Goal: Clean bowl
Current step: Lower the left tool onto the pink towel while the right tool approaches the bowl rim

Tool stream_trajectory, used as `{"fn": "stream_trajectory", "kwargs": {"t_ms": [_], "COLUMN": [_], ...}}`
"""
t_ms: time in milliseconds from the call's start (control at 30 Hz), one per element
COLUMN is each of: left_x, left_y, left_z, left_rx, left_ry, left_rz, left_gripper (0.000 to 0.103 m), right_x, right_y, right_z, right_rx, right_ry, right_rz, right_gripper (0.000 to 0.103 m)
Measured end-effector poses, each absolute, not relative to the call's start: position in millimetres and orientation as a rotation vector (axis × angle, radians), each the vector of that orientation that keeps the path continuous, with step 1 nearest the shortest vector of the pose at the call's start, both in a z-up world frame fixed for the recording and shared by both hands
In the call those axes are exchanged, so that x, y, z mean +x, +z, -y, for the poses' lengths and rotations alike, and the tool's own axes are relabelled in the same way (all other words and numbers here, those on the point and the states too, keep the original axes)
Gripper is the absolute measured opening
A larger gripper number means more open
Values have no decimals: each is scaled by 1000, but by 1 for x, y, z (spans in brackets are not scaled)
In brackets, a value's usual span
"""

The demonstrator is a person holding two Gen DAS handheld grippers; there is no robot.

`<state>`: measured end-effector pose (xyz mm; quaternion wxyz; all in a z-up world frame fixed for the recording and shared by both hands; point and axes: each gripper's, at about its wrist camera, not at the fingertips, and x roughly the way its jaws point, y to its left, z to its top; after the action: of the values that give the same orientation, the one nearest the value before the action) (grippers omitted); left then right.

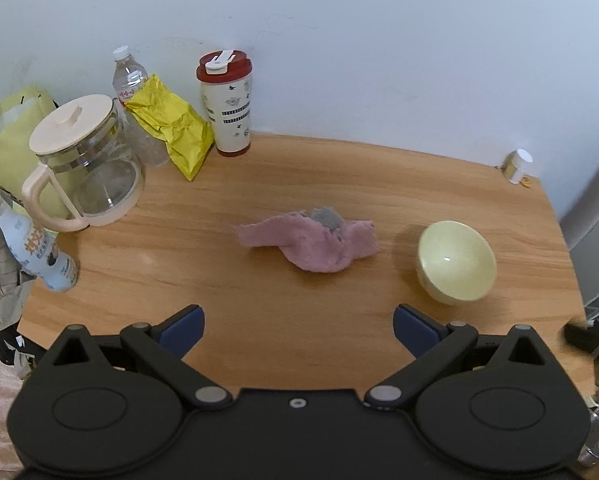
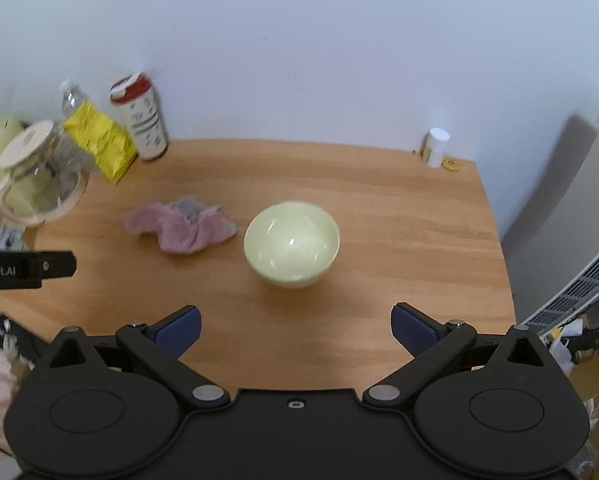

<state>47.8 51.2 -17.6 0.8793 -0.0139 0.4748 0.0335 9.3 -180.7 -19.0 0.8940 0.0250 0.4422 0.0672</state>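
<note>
Left gripper and right gripper, both spread apart and empty, lower frame; one pale bowl upright at table centre; one pink cloth just left of it; kettle, tumbler, two bottles upper left, blurred in the right view

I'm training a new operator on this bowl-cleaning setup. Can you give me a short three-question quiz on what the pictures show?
1. True or false: the left tongs already hold the cloth.
2. Multiple choice: the bowl stands A) upside down, B) upright beside the cloth, C) on top of the cloth.
3. Fill in: the tumbler by the wall has a ___ lid.

Key:
1. False; both the left and right tongs are open and hold nothing.
2. B.
3. Red.
</note>
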Motion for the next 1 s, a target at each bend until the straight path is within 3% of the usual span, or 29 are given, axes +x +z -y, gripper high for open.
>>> {"fn": "stream_trajectory", "kwargs": {"t_ms": [200,267,333,467,700,867,1000], "left_x": [74,82,92,110,144,160,171], "left_y": [-26,-27,-29,-36,-65,-91,-108], "left_z": [-62,-65,-67,-66,-69,-62,-60], "left_rx": [-88,-104,-117,-78,-23,84,95], "left_ry": [73,68,53,28,-1,-57,-124], "left_rz": [-988,-982,-975,-951,-996,-960,-935], "left_gripper": [103,103,103,103,103,103,103], "right_x": [23,28,32,40,68,86,100], "right_y": [-12,-11,-11,-7,-19,-44,-70], "right_z": [187,188,184,168,161,164,167], "right_rx": [31,14,-38,-178,-138,-88,-48], "right_ry": [106,99,102,133,137,88,60], "right_rz": [-773,-738,-707,-635,-711,-797,-893], "right_gripper": [102,100,90,90,89,81,68]}}
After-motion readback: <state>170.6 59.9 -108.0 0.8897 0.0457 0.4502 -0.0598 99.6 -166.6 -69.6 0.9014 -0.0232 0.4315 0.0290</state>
